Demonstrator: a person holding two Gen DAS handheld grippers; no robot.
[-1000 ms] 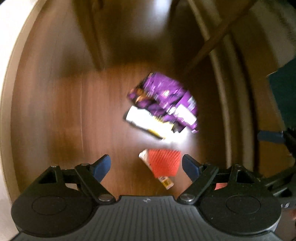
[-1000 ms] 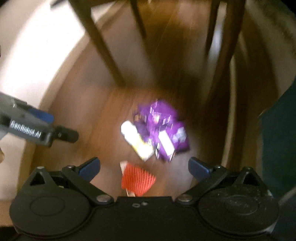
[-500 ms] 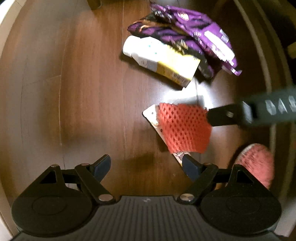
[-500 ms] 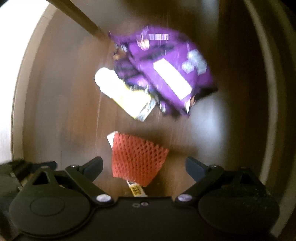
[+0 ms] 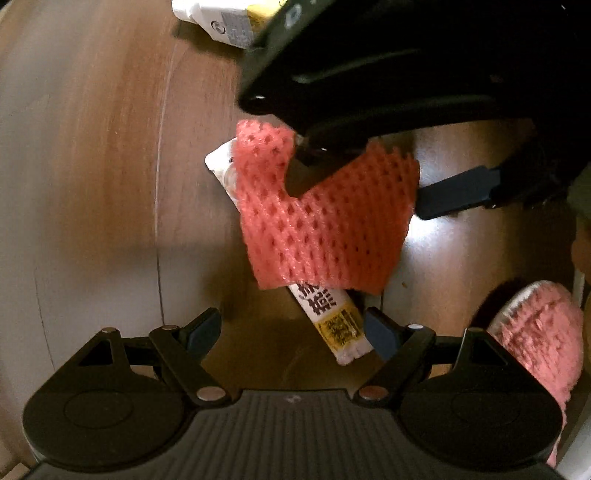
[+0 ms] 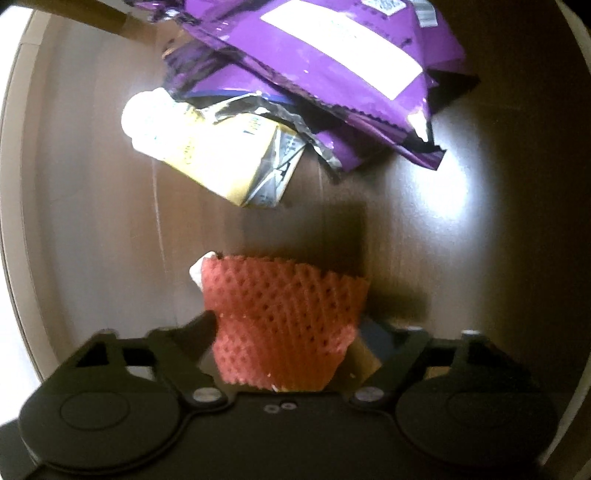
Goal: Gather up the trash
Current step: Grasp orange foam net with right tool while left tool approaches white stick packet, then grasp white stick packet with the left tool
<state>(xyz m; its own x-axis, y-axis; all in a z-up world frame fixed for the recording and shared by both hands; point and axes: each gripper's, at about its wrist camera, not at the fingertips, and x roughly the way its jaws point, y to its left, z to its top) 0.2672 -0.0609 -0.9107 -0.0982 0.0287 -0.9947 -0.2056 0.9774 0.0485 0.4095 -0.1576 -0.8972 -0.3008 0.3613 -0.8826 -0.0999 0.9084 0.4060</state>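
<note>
A red foam net (image 5: 325, 221) lies on the wooden floor over a white wrapper (image 5: 336, 325) with a yellow printed end. My right gripper (image 6: 290, 326) straddles the net (image 6: 284, 317); its jaws are closing, and the fingers sit at the net's two sides without visibly squeezing it. Seen from the left wrist, that gripper's black body (image 5: 406, 74) reaches in from the upper right, one blue finger (image 5: 458, 192) at the net's right edge. My left gripper (image 5: 291, 332) hangs open just above the floor, the wrapper's yellow end beside its right finger.
A purple snack bag (image 6: 332, 66) and a crushed white and yellow carton (image 6: 207, 147) lie on the floor just beyond the net. A pink fuzzy slipper (image 5: 539, 339) stands at the right. A wooden furniture leg (image 6: 92, 18) crosses the far left.
Both grippers have dropped close to the floor. The right gripper moved over the red net and its jaws narrowed around it. It now fills the top of the left wrist view.
</note>
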